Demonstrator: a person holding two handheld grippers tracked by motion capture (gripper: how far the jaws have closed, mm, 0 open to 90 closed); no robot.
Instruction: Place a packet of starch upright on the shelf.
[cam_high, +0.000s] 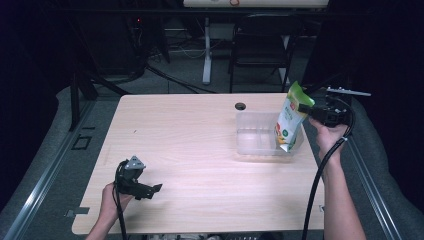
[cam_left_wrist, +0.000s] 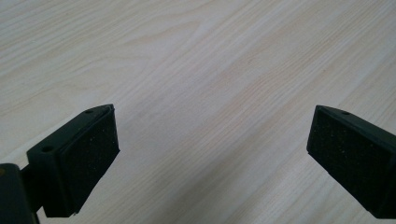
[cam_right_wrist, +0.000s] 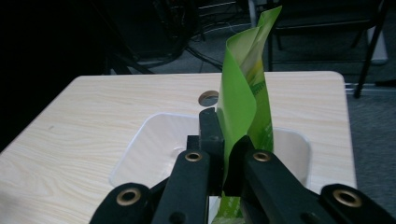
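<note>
A green and white pouch hangs upright over the right end of a clear plastic bin, its bottom down inside it. My right gripper is shut on the pouch's upper edge, coming in from the right. In the right gripper view the jaws pinch the green pouch above the bin. My left gripper rests low over the table's front left, open. In the left gripper view its pads stand wide apart over bare wood with nothing between them.
The light wooden table has a round cable hole just behind the bin. Behind the table stand a dark chair and a white desk leg. Grey floor and rails lie to both sides.
</note>
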